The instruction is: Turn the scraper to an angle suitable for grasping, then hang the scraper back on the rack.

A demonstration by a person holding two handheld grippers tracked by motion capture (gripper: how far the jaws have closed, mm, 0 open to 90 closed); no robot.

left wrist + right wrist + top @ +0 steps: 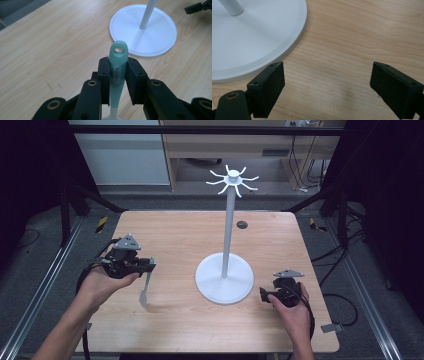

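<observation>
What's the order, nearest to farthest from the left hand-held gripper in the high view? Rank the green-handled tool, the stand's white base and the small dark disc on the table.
1. Green-handled tool: clamped in the left hand-held gripper, hanging down from it.
2. Stand's white base: to its right, mid-table.
3. Small dark disc: beyond the stand, near the table's far edge.

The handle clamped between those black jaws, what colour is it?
Pale mint green handle, clearest in the left gripper view.
</observation>
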